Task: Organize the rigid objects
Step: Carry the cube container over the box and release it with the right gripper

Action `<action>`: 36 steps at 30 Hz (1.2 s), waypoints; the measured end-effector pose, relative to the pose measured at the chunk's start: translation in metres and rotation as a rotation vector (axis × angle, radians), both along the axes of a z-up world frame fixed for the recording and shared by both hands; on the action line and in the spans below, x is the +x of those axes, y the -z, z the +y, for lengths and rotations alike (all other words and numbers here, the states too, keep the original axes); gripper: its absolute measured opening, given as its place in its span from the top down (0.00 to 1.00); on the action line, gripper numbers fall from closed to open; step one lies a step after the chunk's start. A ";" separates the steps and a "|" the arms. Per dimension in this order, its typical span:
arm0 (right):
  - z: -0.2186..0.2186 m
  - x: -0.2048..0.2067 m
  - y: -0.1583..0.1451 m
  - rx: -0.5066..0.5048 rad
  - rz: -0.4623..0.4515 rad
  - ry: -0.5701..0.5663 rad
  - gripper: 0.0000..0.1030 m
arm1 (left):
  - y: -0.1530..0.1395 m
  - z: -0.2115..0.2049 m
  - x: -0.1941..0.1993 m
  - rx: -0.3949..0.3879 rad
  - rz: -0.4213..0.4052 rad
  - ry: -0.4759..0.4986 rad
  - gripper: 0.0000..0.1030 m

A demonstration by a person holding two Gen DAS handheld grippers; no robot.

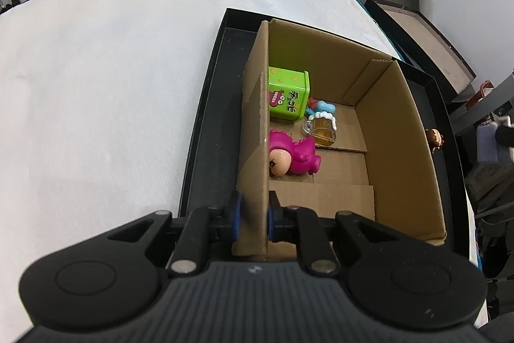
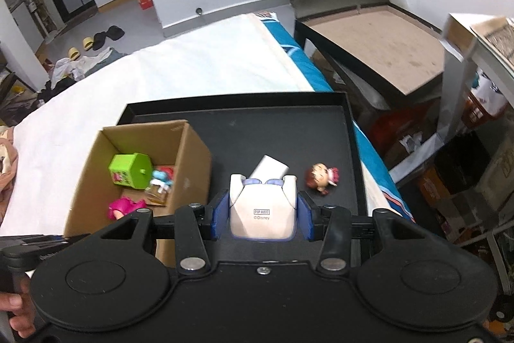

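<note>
An open cardboard box stands in a black tray on a white cloth. Inside lie a green tin, a pink figure, a small beer-mug toy and a blue toy. My left gripper is shut on the box's left wall. My right gripper is shut on a white Pop Mart figure above the tray. A brown-haired toy head lies on the tray to the right.
A white block lies on the tray beyond the held figure. A black-framed side table stands at the right. Shelves and clutter fill the far right. Slippers and bags lie on the floor at the far left.
</note>
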State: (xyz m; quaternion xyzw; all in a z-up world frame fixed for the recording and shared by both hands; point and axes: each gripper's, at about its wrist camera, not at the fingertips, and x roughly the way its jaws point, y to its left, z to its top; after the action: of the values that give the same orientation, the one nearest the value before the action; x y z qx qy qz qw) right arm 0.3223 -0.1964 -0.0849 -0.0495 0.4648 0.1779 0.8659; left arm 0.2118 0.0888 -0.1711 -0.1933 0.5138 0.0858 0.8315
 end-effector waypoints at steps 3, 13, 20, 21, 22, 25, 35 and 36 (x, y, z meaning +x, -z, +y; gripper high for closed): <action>0.012 -0.001 -0.005 0.000 -0.007 -0.019 0.58 | 0.000 0.000 0.000 -0.002 -0.003 0.001 0.86; 0.054 0.001 -0.012 -0.015 -0.017 -0.089 0.58 | 0.001 -0.003 -0.003 -0.003 -0.019 0.009 0.85; 0.088 0.003 -0.010 -0.035 -0.016 -0.141 0.58 | 0.003 0.000 -0.004 -0.016 -0.023 0.006 0.85; 0.093 0.002 -0.009 -0.036 -0.015 -0.149 0.58 | 0.003 -0.001 -0.004 -0.015 -0.024 0.008 0.85; 0.099 0.003 -0.007 -0.038 -0.013 -0.157 0.58 | 0.003 -0.001 -0.005 -0.014 -0.025 0.009 0.85; 0.114 0.005 -0.001 -0.056 -0.010 -0.183 0.58 | 0.004 0.002 -0.005 -0.028 -0.026 -0.003 0.85; 0.146 0.011 0.015 -0.097 0.017 -0.217 0.57 | 0.005 0.003 -0.005 -0.043 -0.024 -0.010 0.84; 0.149 0.012 0.016 -0.100 0.011 -0.214 0.57 | 0.005 0.004 -0.005 -0.042 -0.023 -0.008 0.84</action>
State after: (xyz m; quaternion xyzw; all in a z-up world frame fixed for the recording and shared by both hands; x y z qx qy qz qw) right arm 0.3343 -0.0474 -0.1008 -0.1411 0.4700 0.2461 0.8358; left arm 0.2064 0.0923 -0.1757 -0.2138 0.5049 0.0759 0.8328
